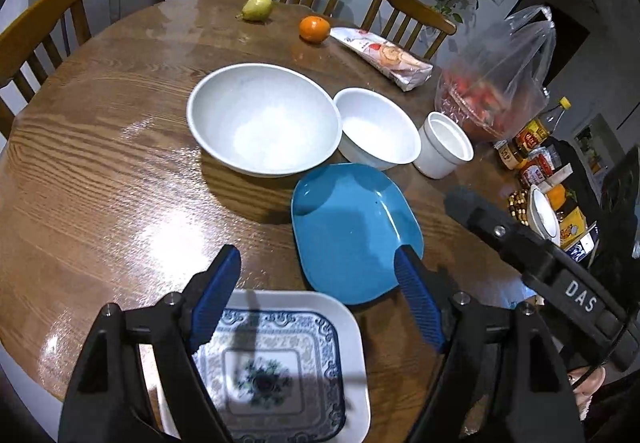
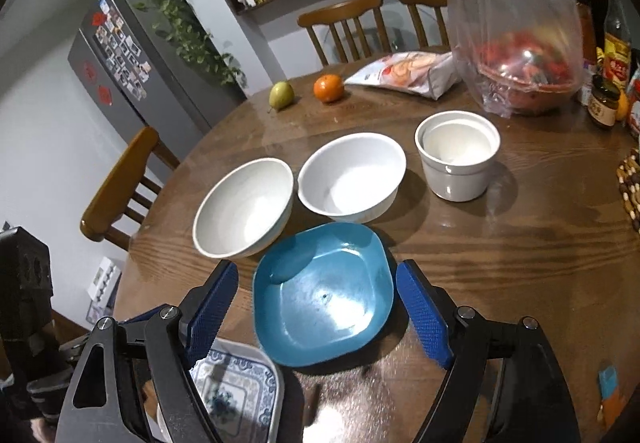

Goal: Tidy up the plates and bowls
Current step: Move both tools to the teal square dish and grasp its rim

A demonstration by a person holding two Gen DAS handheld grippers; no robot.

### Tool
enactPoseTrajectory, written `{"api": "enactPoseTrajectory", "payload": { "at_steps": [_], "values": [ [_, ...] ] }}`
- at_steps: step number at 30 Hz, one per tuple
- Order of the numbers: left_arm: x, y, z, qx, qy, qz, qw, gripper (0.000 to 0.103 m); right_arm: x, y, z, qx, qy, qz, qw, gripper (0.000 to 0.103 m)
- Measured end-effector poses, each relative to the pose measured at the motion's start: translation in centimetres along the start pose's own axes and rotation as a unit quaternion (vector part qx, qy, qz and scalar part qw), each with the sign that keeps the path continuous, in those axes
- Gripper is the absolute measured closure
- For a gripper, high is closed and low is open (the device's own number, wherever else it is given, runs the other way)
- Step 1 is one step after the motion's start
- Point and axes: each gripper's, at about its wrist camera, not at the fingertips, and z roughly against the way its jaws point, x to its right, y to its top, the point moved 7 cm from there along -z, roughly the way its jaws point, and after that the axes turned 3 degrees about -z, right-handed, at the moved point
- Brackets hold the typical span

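Two open jaws flank blue plate [image 2: 324, 299], not touching.

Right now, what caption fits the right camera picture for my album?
Open right gripper hovering over a blue plate, white bowls lined up behind.

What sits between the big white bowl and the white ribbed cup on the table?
A smaller white bowl sits between the big white bowl and the white ribbed cup, the three forming a row. It shows in both wrist views, clearest in the right one.
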Motion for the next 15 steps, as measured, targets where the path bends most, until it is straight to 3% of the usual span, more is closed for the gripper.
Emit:
{"api": "enactPoseTrajectory", "payload": {
  "at_steps": [11, 15],
  "values": [
    [-0.4, 0.5, -4.3, -0.048, 0.015, 0.01, 0.9987, 0.041, 2.5, 0.9, -5.2, -0.047, 0.008, -0.022, 0.999, 0.022],
    [-0.3, 0.3, -5.3, -0.062, 0.013, 0.009, 0.998, 0.053, 3.8, 0.2, -7.0, -0.073, 0.002, -0.044, 0.996, 0.039]
  ]
}}
